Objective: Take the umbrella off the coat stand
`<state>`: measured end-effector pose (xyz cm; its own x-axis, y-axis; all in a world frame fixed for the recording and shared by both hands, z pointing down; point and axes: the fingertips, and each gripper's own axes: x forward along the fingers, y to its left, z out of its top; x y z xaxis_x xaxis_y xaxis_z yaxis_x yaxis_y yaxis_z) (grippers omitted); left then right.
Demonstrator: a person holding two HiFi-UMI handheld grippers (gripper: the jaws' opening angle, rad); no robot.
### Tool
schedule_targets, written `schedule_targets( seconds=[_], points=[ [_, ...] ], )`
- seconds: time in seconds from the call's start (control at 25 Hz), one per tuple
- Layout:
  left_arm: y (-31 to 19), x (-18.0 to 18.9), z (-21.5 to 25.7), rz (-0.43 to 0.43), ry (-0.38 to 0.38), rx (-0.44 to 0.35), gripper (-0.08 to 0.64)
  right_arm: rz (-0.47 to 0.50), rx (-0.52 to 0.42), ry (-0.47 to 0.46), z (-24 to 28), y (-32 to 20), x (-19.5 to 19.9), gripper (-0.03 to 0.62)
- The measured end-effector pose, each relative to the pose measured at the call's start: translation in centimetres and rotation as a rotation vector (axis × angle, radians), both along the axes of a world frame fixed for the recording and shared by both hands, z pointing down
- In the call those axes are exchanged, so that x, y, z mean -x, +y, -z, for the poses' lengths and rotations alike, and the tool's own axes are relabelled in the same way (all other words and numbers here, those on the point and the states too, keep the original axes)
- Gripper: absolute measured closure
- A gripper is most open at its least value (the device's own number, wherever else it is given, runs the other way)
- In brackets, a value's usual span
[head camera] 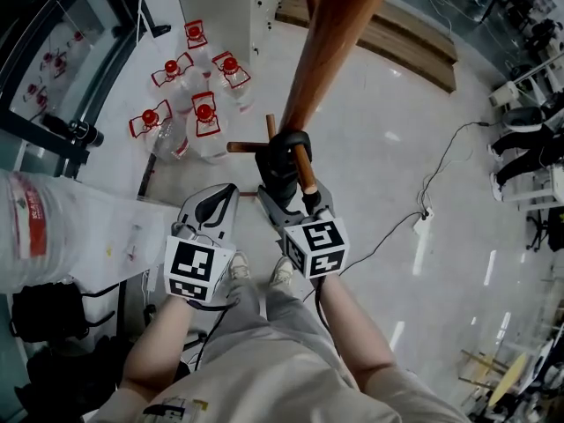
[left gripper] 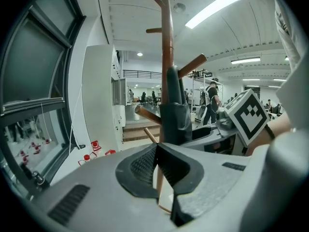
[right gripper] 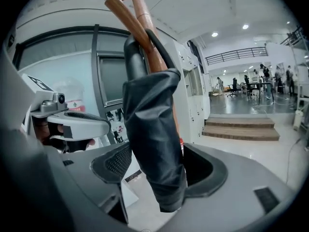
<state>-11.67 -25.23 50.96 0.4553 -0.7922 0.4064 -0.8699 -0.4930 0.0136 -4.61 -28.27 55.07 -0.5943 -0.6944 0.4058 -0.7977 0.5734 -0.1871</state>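
Right gripper view: our right tool (right gripper: pixel 157 167) clamps the umbrella (right gripper: pixel 149 120) hanging on the coat stand (head camera: pixel 330 33); we judge lifting it off is left. Left tool (left gripper: pixel 157 167) closed, empty.

No print legible anywhere. Red label (head camera: pixel 30 227) on big water jug (head camera: pixel 92 229): characters too blurred. Red tags (head camera: pixel 204 112) on floor bottles (head camera: pixel 210 141): likewise unreadable.
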Motion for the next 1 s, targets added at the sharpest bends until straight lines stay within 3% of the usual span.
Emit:
schedule_targets(
  seconds=[0.36,1.0],
  points=[
    [-0.2,0.2,-3.3,-0.003,-0.004,0.062,0.552,-0.046,0.023,0.057,-4.0,-1.3,0.2,0.290],
    [0.7,0.8,-4.0,-0.010,-0.014,0.081,0.552,-0.101,-0.019,0.113,-3.7,-0.9,-1.1,0.342]
  ],
)
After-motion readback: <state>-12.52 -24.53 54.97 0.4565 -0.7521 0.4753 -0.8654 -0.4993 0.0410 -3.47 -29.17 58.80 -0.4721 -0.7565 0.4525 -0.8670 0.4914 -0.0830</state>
